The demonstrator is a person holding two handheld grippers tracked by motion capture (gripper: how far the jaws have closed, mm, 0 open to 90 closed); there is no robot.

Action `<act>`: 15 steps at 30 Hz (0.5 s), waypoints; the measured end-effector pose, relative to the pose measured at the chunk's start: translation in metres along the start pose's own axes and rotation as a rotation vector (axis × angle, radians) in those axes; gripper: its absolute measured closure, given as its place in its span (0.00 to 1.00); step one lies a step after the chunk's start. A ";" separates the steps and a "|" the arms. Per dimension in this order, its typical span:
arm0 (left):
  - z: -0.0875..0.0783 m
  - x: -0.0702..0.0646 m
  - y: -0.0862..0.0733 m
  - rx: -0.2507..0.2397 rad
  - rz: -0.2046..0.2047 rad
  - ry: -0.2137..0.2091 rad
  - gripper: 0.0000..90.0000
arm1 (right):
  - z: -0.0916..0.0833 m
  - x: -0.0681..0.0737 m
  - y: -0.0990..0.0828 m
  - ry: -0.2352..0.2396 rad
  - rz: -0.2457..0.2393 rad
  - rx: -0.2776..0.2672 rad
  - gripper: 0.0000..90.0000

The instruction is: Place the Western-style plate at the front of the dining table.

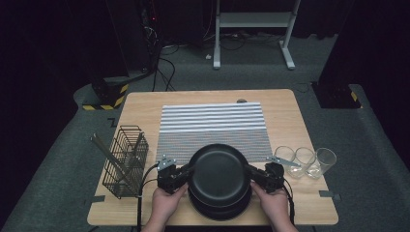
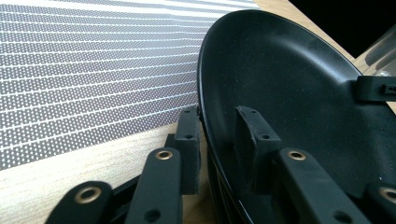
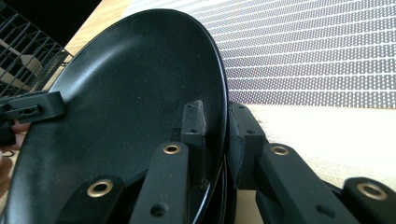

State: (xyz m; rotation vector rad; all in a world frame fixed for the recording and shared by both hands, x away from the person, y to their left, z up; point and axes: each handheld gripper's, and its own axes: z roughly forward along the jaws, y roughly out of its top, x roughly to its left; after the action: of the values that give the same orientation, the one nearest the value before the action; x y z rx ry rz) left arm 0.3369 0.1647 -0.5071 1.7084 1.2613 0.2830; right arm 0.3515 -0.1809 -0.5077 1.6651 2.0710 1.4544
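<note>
High view: a black plate point(image 1: 220, 169) sits on a stack of like plates point(image 1: 220, 207) at the near edge of the wooden table point(image 1: 140, 104), partly overlapping the near border of the striped placemat point(image 1: 212, 123). The left gripper point(image 1: 186, 171) takes the plate's left rim, the right gripper point(image 1: 251, 173) its right rim; a hand point(image 1: 167, 203) backs each one.

Left of the plate stands a black wire basket point(image 1: 125, 162), open mesh, with long pale utensils leaning out of it. Right of the plate, three clear drinking glasses point(image 1: 305, 161) in a row.

Left gripper view: close on the left gripper point(image 2: 219, 135), one jaw inside the bowl of the plate point(image 2: 289, 79), the other outside under the rim, pinching the rim between them (far across the plate, the other gripper's tip is visible). Plate surface matte, finely speckled, shallow curve. Placemat point(image 2: 84, 79) woven, dotted grey and white bands.

Right gripper view: right gripper point(image 3: 215, 126) likewise clamped across the rim of the plate point(image 3: 126, 93), a second rim just beneath. Basket mesh point(image 3: 23, 42) beyond the plate's far edge.
</note>
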 end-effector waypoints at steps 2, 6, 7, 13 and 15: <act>-0.001 0.001 0.000 0.008 -0.006 -0.003 0.73 | 0.001 0.000 0.000 -0.001 -0.003 -0.004 0.87; -0.006 0.003 -0.003 0.018 -0.031 -0.043 0.67 | 0.002 0.002 0.000 -0.007 -0.015 -0.005 0.87; -0.006 0.003 -0.004 0.021 -0.034 -0.047 0.66 | 0.002 0.003 -0.001 -0.011 -0.020 -0.006 0.87; -0.008 0.004 -0.011 0.057 -0.067 -0.085 0.64 | 0.002 0.004 -0.001 -0.014 -0.019 -0.006 0.87; -0.008 0.003 -0.012 0.058 -0.059 -0.090 0.64 | 0.002 0.004 -0.001 -0.013 -0.019 -0.006 0.86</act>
State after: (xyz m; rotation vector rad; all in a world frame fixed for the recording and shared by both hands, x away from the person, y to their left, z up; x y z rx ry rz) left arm 0.3258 0.1716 -0.5133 1.7105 1.2623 0.1341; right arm 0.3508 -0.1767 -0.5079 1.6432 2.0676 1.4384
